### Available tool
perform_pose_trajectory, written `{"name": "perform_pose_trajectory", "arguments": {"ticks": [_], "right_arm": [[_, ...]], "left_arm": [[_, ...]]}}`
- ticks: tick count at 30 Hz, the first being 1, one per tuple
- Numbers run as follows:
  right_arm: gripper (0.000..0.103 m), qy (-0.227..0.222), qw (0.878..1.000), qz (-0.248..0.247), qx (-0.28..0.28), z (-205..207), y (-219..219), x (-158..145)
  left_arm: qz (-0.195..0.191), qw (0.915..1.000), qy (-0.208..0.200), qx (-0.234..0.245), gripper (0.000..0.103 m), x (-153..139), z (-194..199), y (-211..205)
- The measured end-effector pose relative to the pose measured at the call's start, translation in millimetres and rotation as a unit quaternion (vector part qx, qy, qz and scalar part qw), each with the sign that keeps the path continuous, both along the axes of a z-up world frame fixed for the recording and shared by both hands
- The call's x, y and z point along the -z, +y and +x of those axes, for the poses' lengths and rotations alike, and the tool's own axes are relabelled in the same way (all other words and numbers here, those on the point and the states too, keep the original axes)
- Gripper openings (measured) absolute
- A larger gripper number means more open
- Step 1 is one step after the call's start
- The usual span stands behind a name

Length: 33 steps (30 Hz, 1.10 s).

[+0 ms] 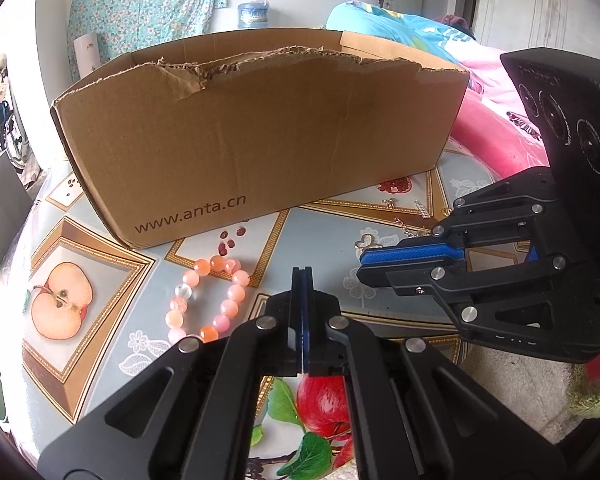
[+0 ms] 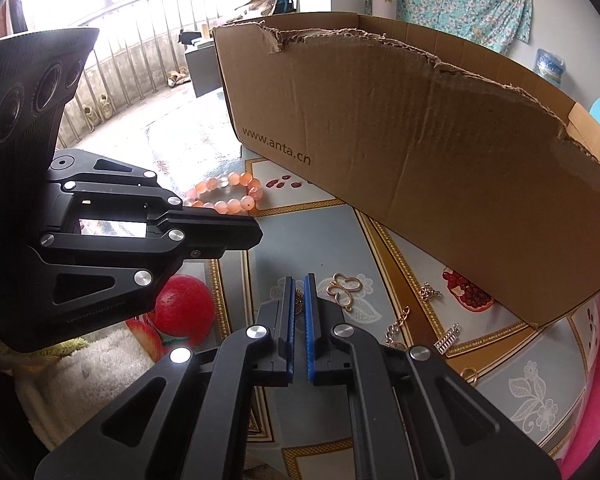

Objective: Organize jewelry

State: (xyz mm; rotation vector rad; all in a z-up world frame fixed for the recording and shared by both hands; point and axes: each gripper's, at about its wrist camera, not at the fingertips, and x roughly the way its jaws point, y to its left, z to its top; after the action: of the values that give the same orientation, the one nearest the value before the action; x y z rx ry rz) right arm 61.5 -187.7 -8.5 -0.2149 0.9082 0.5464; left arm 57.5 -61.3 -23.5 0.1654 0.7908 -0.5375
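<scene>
A brown cardboard box (image 1: 260, 136) marked www.anta.cn stands on the table; it also shows in the right wrist view (image 2: 420, 152). A pink bead bracelet (image 1: 206, 300) lies in front of it, just left of my left gripper (image 1: 302, 276), which is shut and empty. My right gripper (image 2: 299, 284) is nearly shut, with a narrow gap and a small brown-gold piece (image 2: 299, 300) showing between its pads. A gold butterfly pendant (image 2: 344, 290), a silver charm (image 2: 430, 292), a chain (image 2: 398, 326), a bar earring (image 2: 446, 338) and a gold ring (image 2: 469, 374) lie to its right.
The table has a fruit-print cloth (image 1: 100, 272). A pink bolster (image 1: 496, 140) lies at the right. A fluffy white cloth (image 2: 84, 368) lies at the near edge. The other gripper's body (image 2: 60, 208) is close on the left of the right view.
</scene>
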Motion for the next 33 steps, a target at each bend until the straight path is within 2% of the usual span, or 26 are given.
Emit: {"name": "perform_pose_trajectory", "arguments": {"ticks": [10, 16, 21, 22, 24, 26, 33], "right_arm": [[0.003, -0.001, 0.999, 0.026, 0.039, 1.8, -14.2, -8.2], [0.003, -0.010, 0.994, 0.054, 0.094, 0.0, -41.1, -21.0], [0.003, -0.007, 0.992, 0.063, 0.108, -5.4, -48.1, -25.7], [0.003, -0.006, 0.992, 0.064, 0.108, -7.3, -49.5, -24.8], [0.003, -0.004, 0.991, 0.069, 0.111, -7.3, -49.9, -22.3], [0.003, -0.001, 0.991, 0.074, 0.112, -6.4, -49.0, -20.1], [0.003, 0.002, 0.990, 0.090, 0.109, -9.0, -47.7, -17.2]], "left_arm": [[-0.005, 1.0000, -0.004, 0.001, 0.000, -2.9, -0.3, 1.2], [-0.015, 0.9995, -0.009, 0.025, 0.001, -7.4, -1.0, -11.3], [-0.013, 0.9990, -0.011, 0.040, 0.005, -8.8, -3.2, -21.3], [-0.011, 0.9989, -0.009, 0.045, 0.007, -8.4, -4.1, -23.2], [-0.004, 0.9985, -0.009, 0.055, 0.019, -7.6, -7.5, -28.0], [0.007, 0.9978, -0.014, 0.064, 0.024, -6.1, -11.5, -33.4], [0.047, 0.9948, -0.023, 0.087, 0.024, 3.9, -12.2, -45.7]]}}
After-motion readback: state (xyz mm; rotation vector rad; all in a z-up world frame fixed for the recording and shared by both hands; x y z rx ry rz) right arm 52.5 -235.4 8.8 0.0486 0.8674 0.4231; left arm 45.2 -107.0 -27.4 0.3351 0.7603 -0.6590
